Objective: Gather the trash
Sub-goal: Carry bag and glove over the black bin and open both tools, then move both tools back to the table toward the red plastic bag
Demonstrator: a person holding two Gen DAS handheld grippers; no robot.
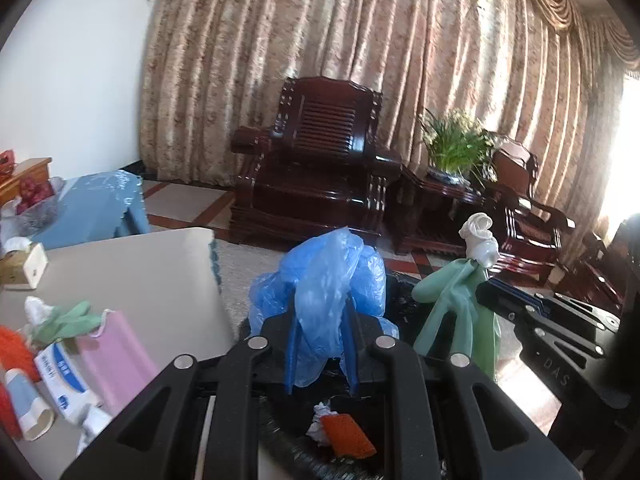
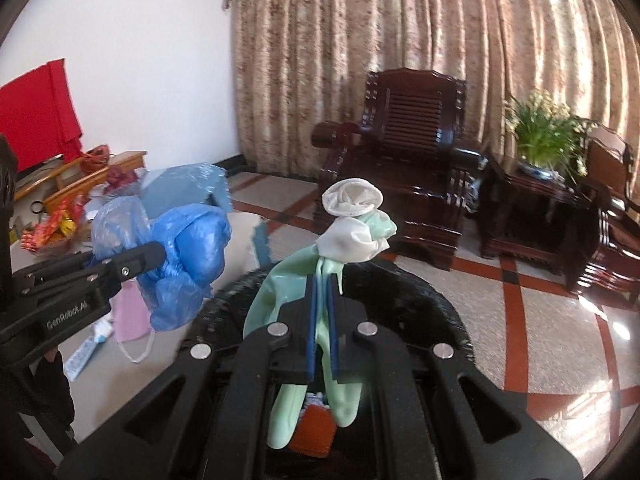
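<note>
Gripping crinkled blue plastic bag [image 1: 320, 280]

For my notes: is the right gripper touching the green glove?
Touching. In the right wrist view the right gripper pinches the green glove between its blue pads.

Trash held over the bin

A crumpled blue plastic bag [image 1: 320, 280] and a pale green rubber glove [image 2: 332, 320] hung above a black round bin [image 2: 420, 292].
</note>
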